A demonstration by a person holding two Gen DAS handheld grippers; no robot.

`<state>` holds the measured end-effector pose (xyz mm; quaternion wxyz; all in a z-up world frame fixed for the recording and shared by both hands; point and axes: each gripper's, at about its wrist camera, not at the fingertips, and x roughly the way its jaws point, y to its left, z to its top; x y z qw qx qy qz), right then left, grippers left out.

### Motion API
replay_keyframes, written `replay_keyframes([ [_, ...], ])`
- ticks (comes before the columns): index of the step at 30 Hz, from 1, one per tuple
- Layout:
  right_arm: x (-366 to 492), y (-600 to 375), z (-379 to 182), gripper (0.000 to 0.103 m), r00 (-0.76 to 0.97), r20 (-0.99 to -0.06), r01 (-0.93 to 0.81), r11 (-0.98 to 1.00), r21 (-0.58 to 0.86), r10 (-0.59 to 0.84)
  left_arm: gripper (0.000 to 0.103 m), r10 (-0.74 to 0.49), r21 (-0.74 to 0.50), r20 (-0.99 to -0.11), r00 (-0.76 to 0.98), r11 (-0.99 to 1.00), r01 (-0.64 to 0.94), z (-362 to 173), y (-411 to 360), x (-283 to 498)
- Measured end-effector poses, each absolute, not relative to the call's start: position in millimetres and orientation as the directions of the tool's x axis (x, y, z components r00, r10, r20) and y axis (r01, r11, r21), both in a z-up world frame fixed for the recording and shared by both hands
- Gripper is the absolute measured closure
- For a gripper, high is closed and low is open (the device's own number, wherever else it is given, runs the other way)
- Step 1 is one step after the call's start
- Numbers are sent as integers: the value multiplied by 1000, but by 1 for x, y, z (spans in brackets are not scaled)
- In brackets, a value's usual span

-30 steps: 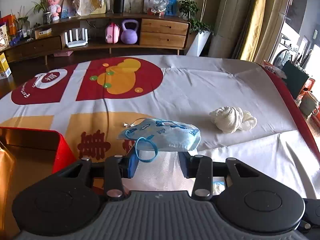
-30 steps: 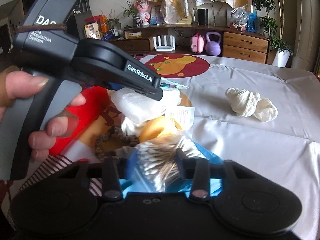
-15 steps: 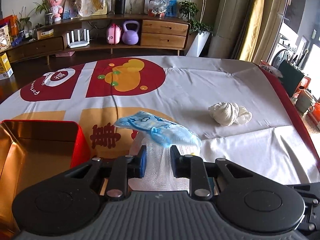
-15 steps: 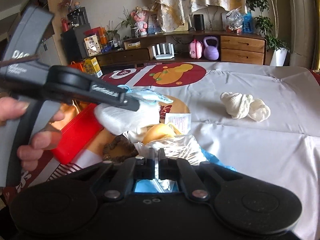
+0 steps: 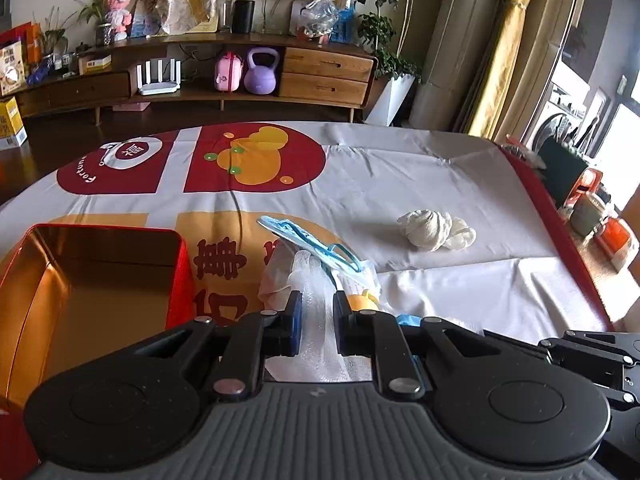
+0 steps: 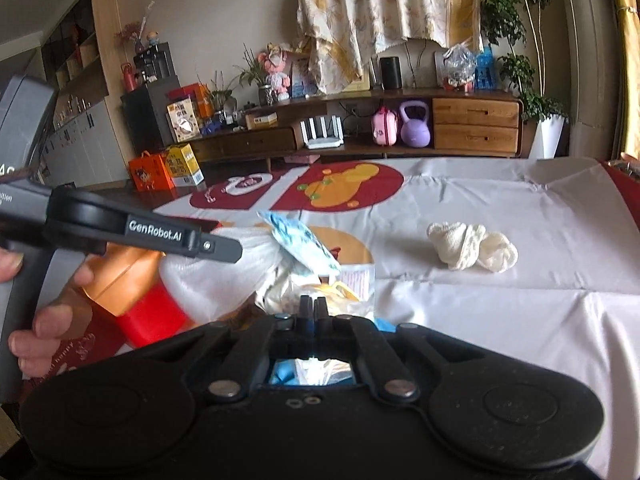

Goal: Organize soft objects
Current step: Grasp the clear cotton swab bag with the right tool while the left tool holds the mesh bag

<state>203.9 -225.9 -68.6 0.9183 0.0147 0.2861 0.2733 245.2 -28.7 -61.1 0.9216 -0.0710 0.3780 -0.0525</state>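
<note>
My left gripper (image 5: 314, 300) is shut on a white mesh pack (image 5: 316, 320) and holds it lifted, with a blue face mask (image 5: 304, 240) lying on top of it. The pack (image 6: 224, 276) and mask (image 6: 300, 248) also show in the right wrist view, under the left gripper's finger (image 6: 216, 246). My right gripper (image 6: 311, 307) is shut on a clear bag of cotton swabs (image 6: 316, 372), over a pile of soft items (image 6: 320, 292). A red tin (image 5: 100, 280) with a gold inside stands open at the left. A white rolled cloth (image 5: 434, 230) lies on the table at the right.
The table is covered by a white cloth with red and orange prints (image 5: 256, 160). Its red edge (image 5: 536, 196) runs down the right side. A wooden sideboard (image 5: 240, 76) with a purple kettlebell stands beyond the far edge.
My left gripper closed on the white mesh pack and lifted it with the mask on top. My right gripper closed on the cotton swab bag and rose.
</note>
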Motion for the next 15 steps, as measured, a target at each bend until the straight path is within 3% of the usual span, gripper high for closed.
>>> replay_keyframes([
  [10, 195, -213, -42, 103, 700, -492, -519, 842, 148, 518, 87, -142, -185, -662, 736, 982, 23, -36, -8, 219],
  [13, 196, -209, -43, 103, 673, -524, -529, 835, 151, 522, 87, -143, -190, -662, 736, 982, 20, -33, 0, 211],
  [15, 198, -207, -48, 97, 645, -560, -532, 832, 161, 520, 87, -154, -193, -670, 726, 981, 30, -34, 4, 206],
])
